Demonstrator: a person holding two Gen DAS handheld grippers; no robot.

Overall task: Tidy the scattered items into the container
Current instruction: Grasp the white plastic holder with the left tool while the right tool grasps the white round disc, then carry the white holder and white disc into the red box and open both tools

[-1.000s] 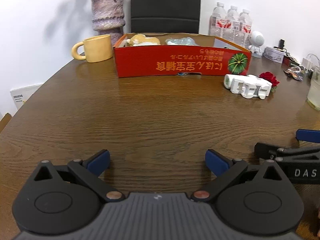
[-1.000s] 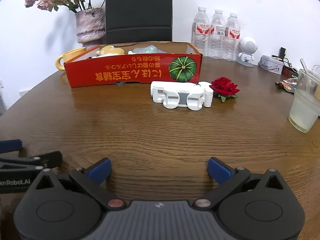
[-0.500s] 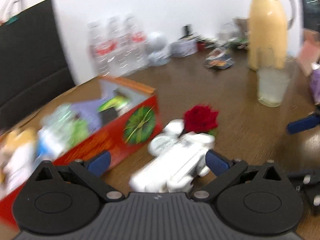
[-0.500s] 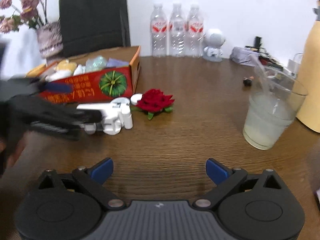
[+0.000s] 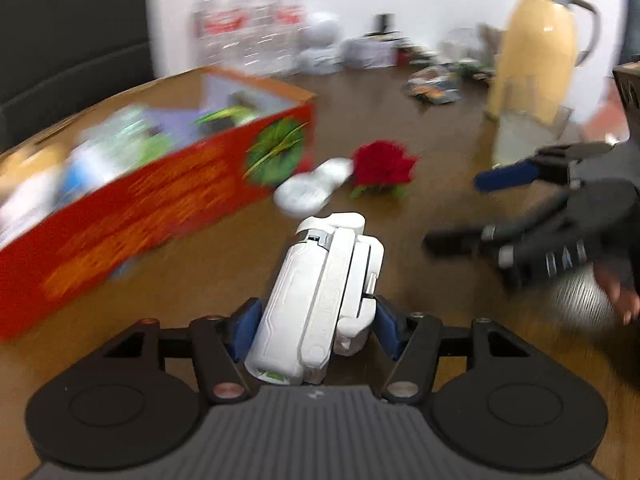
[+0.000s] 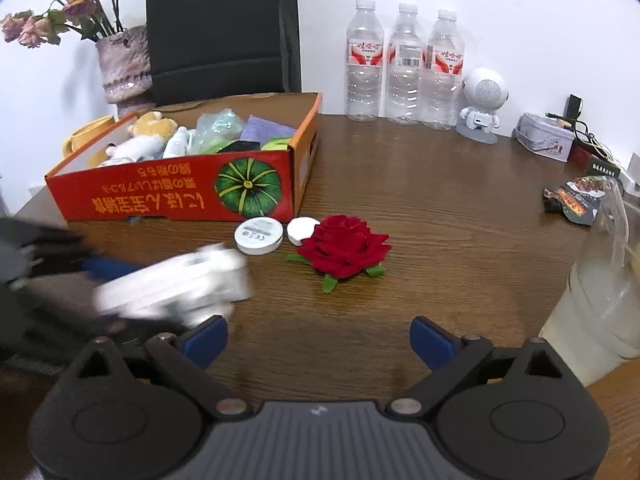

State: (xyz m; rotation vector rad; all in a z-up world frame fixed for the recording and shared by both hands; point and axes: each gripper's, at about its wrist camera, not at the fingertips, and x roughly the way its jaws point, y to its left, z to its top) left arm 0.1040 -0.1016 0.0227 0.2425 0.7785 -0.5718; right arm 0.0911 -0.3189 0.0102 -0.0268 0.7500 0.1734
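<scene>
Left tongs [image 5: 316, 326]: clamped on white folded gadget [image 5: 320, 300], above desk [image 5: 420, 160].
Right tongs [image 6: 318, 340]: spread wide, holding nothing.
Rose [image 6: 345, 246]: right of red box [image 6: 172, 196].

Box [image 6: 160, 196]: red front, yellow print, green pumpkin graphic with pale ribs, orange rim, brown card inside. Folded gadget [image 5: 320, 300]: white, grey seams. Rose [image 6: 346, 246]: deep red, green leaves. Two round discs [image 6: 259, 235]: white. Desk [image 6: 440, 208]: dark brown wood grain. Right gripper [image 6: 318, 340]: black body, blue pads. Jug [image 5: 536, 40]: pale yellow, grey lid. Bottles [image 6: 404, 64]: clear, red-white labels.
</scene>
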